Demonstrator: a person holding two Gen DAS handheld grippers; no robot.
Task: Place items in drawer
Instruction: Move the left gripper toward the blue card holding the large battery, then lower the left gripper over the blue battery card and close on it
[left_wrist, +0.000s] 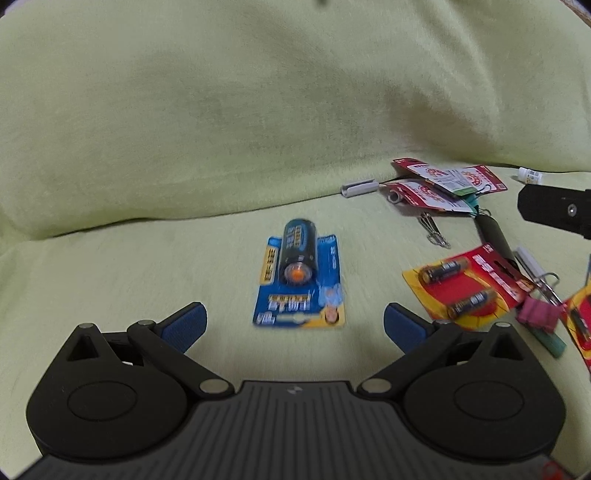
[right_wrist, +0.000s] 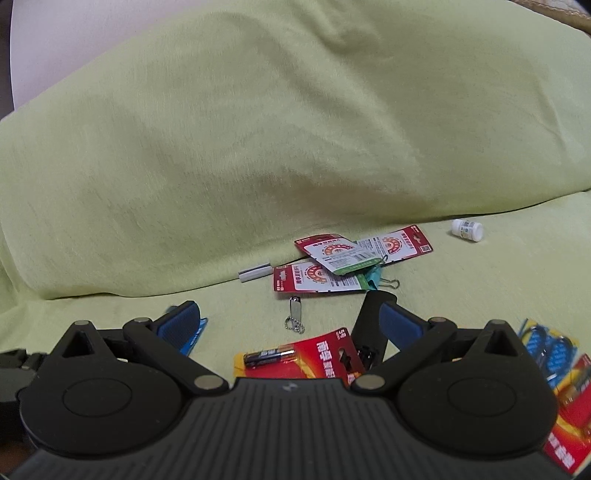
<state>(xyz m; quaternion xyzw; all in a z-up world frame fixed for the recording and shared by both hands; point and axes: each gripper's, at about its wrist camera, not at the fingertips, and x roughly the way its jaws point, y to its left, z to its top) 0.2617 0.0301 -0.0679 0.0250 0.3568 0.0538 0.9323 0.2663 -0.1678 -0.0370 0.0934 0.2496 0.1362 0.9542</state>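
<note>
The left gripper (left_wrist: 294, 325) stood with its jaws spread wide and empty, the blue battery card (left_wrist: 300, 282) lying dead ahead at twelve o'clock, centred between the blue pads (left_wrist: 186, 325). The card lay flat on the green cover (left_wrist: 147, 280), its long axis running twelve to six, in line with the approach; the large cell (left_wrist: 298, 251) sat on its far half. The left gripper was judged the nearer to this item. Open cloth lay from seven to eleven o'clock; clutter began at two o'clock with the red battery card (left_wrist: 467, 286) and, beyond it, the red-and-white tags (left_wrist: 443, 182). The right gripper (right_wrist: 290, 319) was likewise spread and held nothing, hovering over another red battery card (right_wrist: 299, 360) at six o'clock, a small nail clipper (right_wrist: 294, 306) just beyond. A white bottle (right_wrist: 467, 229) lay at one o'clock, well apart. No drawer was visible in either view. The flat card offered little edge to pinch.
</note>
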